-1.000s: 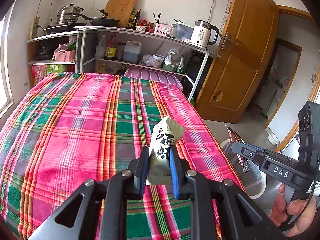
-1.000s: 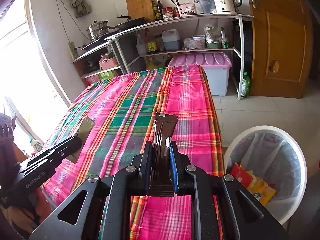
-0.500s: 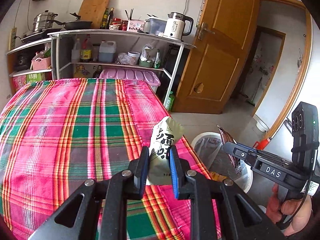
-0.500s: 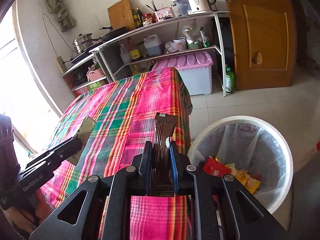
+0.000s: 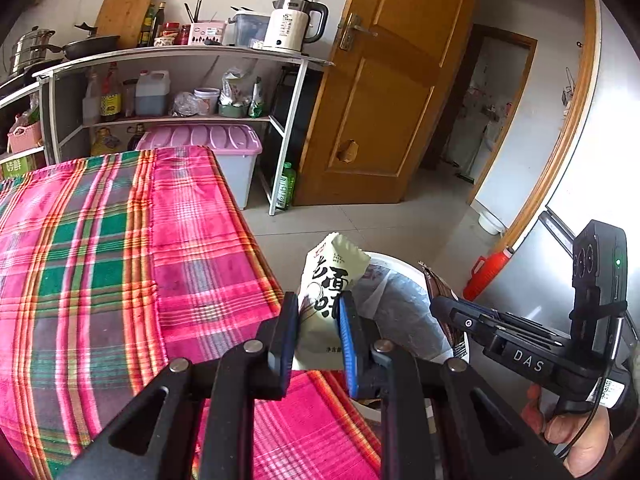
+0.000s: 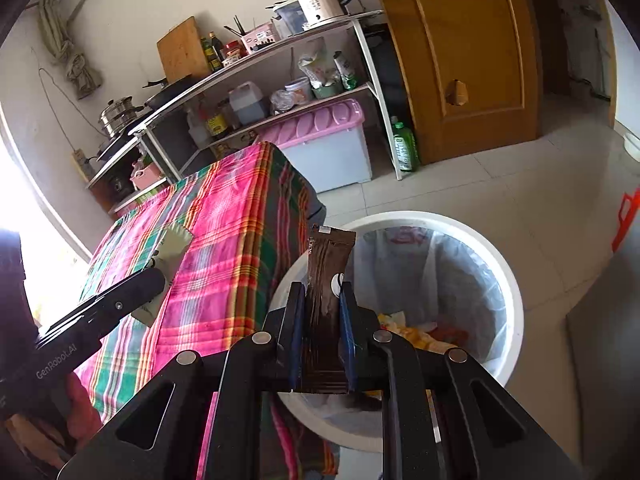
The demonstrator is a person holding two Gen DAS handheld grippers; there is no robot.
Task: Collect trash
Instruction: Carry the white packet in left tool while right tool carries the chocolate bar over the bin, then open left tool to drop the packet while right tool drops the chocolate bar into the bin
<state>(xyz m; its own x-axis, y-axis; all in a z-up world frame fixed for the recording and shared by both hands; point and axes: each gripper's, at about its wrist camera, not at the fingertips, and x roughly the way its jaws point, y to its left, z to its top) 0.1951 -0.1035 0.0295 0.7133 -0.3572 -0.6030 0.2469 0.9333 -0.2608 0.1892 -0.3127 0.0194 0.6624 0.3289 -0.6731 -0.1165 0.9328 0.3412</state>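
Observation:
My left gripper [image 5: 318, 316] is shut on a pale snack packet [image 5: 326, 296] with dark lettering, held over the table's right edge just short of the white trash bin [image 5: 400, 280]. My right gripper [image 6: 324, 308] is shut on a dark brown wrapper [image 6: 326, 280], which stands up over the near rim of the white trash bin [image 6: 508, 280]. The bin has a clear liner and colourful wrappers at its bottom. Each gripper shows in the other's view: the right gripper [image 5: 436, 304] beside the bin, the left gripper [image 6: 158, 276] over the cloth with its pale snack packet [image 6: 170, 248].
A pink and green plaid cloth covers the table [image 5: 100, 260]. Behind it stand a white shelf rack [image 5: 180, 80] with bottles, pans and a kettle, and a storage box with a pink lid [image 5: 224, 148]. A wooden door [image 5: 380, 100] and tiled floor [image 6: 500, 188] lie to the right.
Both grippers have swung right from over the table to the bin, each still holding its packet. The bin has come closer in both views and the right gripper's view has rolled.

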